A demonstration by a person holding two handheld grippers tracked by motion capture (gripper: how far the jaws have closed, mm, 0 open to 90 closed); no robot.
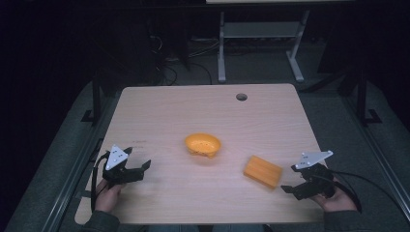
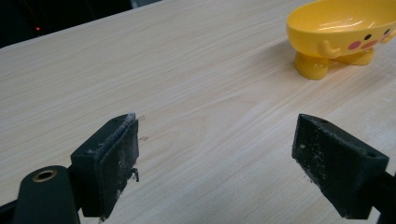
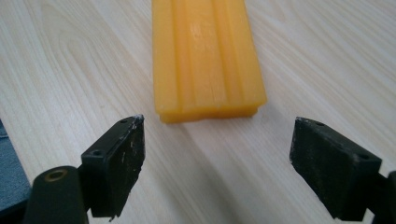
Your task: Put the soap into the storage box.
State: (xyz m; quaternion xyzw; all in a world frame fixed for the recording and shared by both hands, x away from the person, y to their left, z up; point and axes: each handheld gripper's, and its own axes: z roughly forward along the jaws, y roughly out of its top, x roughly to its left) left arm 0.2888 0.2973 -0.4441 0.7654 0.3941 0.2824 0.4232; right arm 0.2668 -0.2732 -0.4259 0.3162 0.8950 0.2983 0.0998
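Observation:
An orange-yellow bowl (image 1: 202, 144) with a duck face and small feet stands near the middle of the wooden table (image 1: 193, 111). In the left gripper view the bowl (image 2: 343, 32) sits at the upper right, well ahead of the jaws. My left gripper (image 1: 138, 163) rests at the table's left front, open and empty (image 2: 215, 163). A flat ribbed orange block (image 1: 262, 171) lies at the right front. My right gripper (image 1: 291, 179) is open just short of the block's (image 3: 205, 56) near end, its jaws (image 3: 217, 168) wide apart and holding nothing.
A round cable hole (image 1: 241, 96) sits near the table's far edge. Beyond the table stand white desk legs (image 1: 221, 48) and cables on a dark floor. A hand (image 1: 107, 195) holds each gripper at the near edge.

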